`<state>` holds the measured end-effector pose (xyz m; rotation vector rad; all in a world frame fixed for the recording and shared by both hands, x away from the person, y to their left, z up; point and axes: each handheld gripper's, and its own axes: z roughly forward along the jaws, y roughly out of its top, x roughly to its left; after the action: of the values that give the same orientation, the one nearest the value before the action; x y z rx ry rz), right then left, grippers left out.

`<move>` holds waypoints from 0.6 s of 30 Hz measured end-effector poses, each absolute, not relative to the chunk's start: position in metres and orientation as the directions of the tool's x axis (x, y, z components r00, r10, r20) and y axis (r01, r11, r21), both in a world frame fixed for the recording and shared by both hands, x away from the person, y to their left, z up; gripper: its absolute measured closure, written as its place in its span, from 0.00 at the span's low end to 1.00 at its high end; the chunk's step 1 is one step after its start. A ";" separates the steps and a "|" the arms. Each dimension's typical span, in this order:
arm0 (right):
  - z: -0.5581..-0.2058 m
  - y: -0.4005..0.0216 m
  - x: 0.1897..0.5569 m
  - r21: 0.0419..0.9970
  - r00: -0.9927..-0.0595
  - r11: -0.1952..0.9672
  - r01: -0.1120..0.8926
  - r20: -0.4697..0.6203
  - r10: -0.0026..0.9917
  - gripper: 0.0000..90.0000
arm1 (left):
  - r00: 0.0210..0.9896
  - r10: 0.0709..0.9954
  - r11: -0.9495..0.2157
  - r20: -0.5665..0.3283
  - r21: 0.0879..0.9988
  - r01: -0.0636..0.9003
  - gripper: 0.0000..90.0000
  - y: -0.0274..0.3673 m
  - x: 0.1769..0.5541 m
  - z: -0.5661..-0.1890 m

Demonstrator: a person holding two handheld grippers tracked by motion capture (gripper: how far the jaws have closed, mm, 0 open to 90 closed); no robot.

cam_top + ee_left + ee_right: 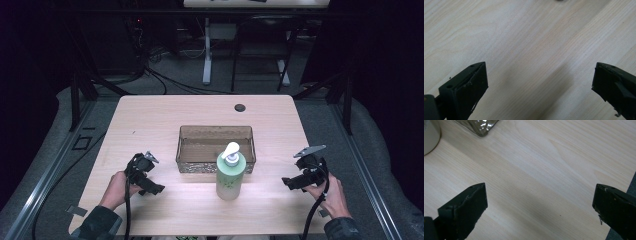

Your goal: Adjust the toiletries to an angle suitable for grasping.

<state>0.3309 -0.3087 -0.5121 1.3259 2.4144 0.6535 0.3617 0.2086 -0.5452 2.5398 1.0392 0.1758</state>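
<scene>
A pale green pump bottle (230, 175) with a white pump head stands upright on the wooden table (150, 120), just in front of a clear rectangular bin (215, 148). My left gripper (150, 187) rests low over the table to the bottle's left, held in a hand. Its jaws stand wide apart over bare wood (539, 75), nothing between them. My right gripper (290, 183) is to the bottle's right, also held in a hand. Its jaws are wide open over bare wood (540, 202). The bottle's base (430, 137) and a corner of the bin (480, 126) show at that view's top left.
A dark round cable hole (240, 107) sits near the table's far edge. Beyond the table are cables on the floor, dark frame posts and a white desk leg (207, 55). The table's right edge (632, 183) lies close to the right gripper.
</scene>
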 end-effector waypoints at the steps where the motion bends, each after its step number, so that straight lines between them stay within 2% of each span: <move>1: -0.512 -0.309 0.331 0.530 -0.522 0.463 0.710 -0.045 0.852 0.00 | 0.717 0.696 -0.649 -0.031 0.400 0.647 0.00 0.209 0.362 -0.545; 18: -0.503 -0.300 0.322 0.576 -0.569 0.479 0.662 -0.030 0.822 0.00 | 0.722 0.691 -0.651 -0.036 0.403 0.643 0.00 0.207 0.363 -0.544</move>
<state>0.3216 -0.2996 -0.5028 1.2573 2.4276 0.7490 0.3630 0.2068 -0.5444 2.5377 1.0299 0.1689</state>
